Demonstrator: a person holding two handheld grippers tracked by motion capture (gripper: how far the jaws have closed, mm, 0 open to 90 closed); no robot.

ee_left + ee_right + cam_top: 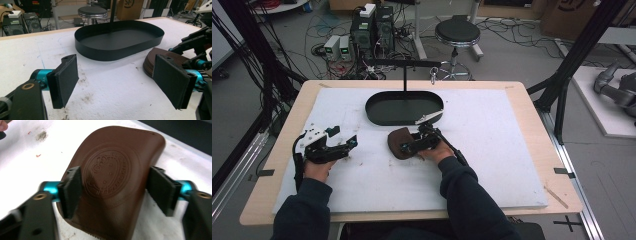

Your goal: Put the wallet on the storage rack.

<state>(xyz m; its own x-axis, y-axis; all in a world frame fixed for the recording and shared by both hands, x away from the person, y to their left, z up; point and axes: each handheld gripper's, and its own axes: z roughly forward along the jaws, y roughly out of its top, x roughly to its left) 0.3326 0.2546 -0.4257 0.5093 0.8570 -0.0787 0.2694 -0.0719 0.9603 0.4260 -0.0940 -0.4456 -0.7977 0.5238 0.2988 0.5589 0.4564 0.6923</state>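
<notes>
Straddling the brown leather pouch (pixel 112 182), the right claw (pixel 414 144) has its jaws spread wide, one on each side of the pouch. From the right gripper view the left jaw overlaps the pouch edge; whether either pad is touching cannot be told. This placement suits a grip across the narrow width, judged the step in hand. The pouch lies flat on the white mat (pixel 492 150) covering the counter (pixel 532 115), embossed face up, just in front of the black oval tray (pixel 404 108) and apart from it. The tray, with an upright post rising from it, is bare inside and is a likely destination. The left claw (pixel 348 144) is held off to the side, jaws wide and gripping nothing, leaving the working area unobstructed.
</notes>
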